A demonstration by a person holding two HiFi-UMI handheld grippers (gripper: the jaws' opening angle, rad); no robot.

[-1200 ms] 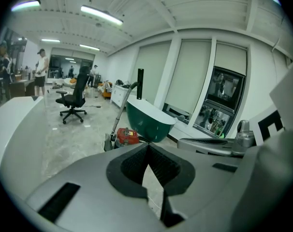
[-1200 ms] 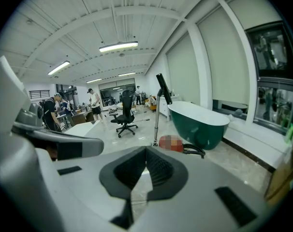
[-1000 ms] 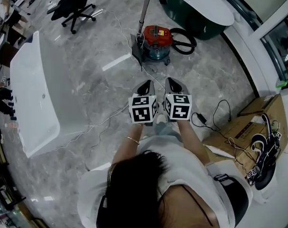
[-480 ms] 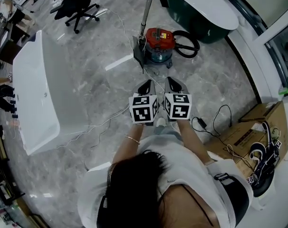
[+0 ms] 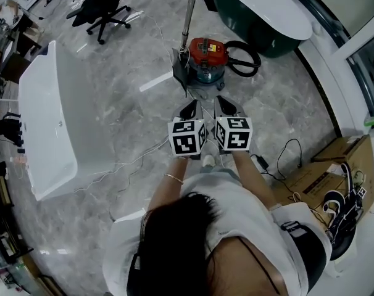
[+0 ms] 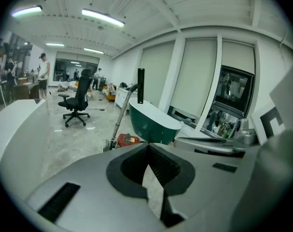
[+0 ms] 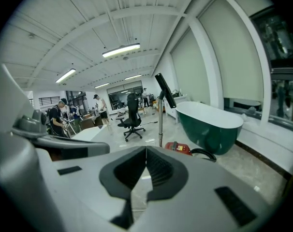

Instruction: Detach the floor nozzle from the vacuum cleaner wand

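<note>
The red canister vacuum (image 5: pixel 205 51) stands on the marble floor ahead of me. Its silver wand (image 5: pixel 188 14) leans up and away from the dark floor nozzle (image 5: pixel 179 73) at the canister's left. My left gripper (image 5: pixel 188 109) and right gripper (image 5: pixel 226 105) are held side by side, short of the vacuum and apart from it, both shut with nothing between the jaws. In the left gripper view the canister (image 6: pixel 129 140) and wand (image 6: pixel 121 115) show just beyond the left gripper (image 6: pixel 148 147). From the right gripper (image 7: pixel 146 151) I see the canister (image 7: pixel 178 148) and wand (image 7: pixel 160 117).
A black hose (image 5: pixel 243 52) loops right of the canister. A white bathtub (image 5: pixel 45 122) lies at the left, a green one (image 5: pixel 261 11) behind the vacuum. An office chair (image 5: pixel 103 5) stands far left. Cables (image 5: pixel 134 160) cross the floor; a cardboard box (image 5: pixel 326 162) sits right.
Both grippers have moved forward together toward the vacuum, still side by side and shut. The vacuum has not moved.
</note>
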